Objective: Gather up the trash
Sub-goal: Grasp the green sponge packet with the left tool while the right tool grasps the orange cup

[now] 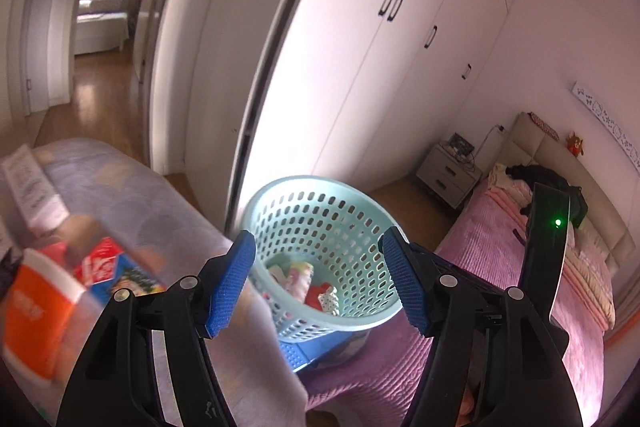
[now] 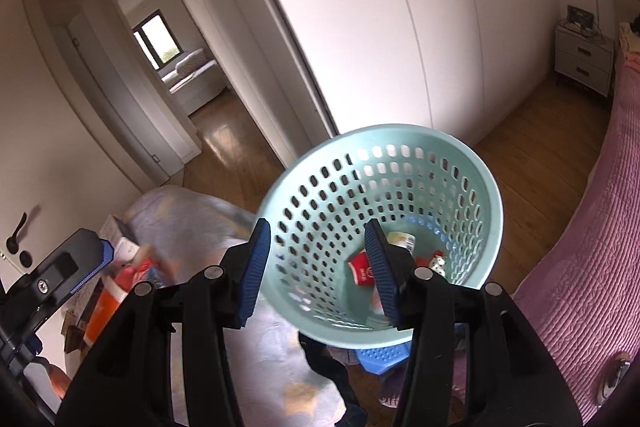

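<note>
no writing can be made out anywhere: the orange and white package (image 1: 38, 311) and the red, white and blue printed carton (image 1: 116, 269) at the lower left of the left wrist view carry print, but it is blurred past reading, and so is the lettering on the red and white wrapper (image 2: 360, 269) inside the pale mint plastic basket (image 2: 460, 163).

that basket is round, tapering, its wall pierced with rows of oval holes under a smooth rolled rim. it stands tilted toward both cameras, over a blue perforated plastic piece (image 2: 380, 355), just beside the pink quilted bedspread (image 1: 480, 259). crumpled trash lies at its bottom: pink-and-white wrappers and a red-dotted scrap (image 1: 326, 297).

the left gripper (image 1: 318, 285) points at the basket with its ribbed blue pads (image 1: 230, 287) spread wide, nothing between them. the right gripper (image 2: 318, 269) is likewise spread and empty, its right pad reaching over the rim into the basket's mouth.

a grey-lilac padded cover (image 1: 132, 187) lies under the blurred packages. behind stand a glossy white wardrobe (image 1: 360, 67) with black handles and a grey two-drawer nightstand (image 1: 448, 173) on the wood floor (image 2: 532, 135).
</note>
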`<state>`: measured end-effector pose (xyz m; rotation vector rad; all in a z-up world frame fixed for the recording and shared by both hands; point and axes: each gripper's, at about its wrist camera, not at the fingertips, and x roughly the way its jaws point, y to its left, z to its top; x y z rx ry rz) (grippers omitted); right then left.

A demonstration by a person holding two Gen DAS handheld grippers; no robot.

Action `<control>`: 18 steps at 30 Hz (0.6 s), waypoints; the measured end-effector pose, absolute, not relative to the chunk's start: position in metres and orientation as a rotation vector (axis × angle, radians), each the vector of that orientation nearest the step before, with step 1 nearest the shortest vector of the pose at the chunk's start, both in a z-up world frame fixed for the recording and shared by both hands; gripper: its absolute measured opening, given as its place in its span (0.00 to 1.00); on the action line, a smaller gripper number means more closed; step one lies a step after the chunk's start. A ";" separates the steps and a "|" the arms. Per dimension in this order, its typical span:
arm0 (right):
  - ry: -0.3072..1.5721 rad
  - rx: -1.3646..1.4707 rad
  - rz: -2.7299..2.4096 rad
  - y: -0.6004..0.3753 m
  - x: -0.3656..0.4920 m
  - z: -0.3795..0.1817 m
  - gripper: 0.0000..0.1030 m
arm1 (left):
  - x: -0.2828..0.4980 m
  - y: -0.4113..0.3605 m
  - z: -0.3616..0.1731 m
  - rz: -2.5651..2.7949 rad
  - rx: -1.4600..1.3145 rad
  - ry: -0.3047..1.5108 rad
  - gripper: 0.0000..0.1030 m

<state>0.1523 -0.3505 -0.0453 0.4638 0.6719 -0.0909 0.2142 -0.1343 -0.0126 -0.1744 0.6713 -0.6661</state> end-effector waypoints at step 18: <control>0.621 0.283 0.178 -0.210 0.147 -0.017 0.60 | 0.111 0.048 -0.049 -0.174 -0.143 0.641 0.78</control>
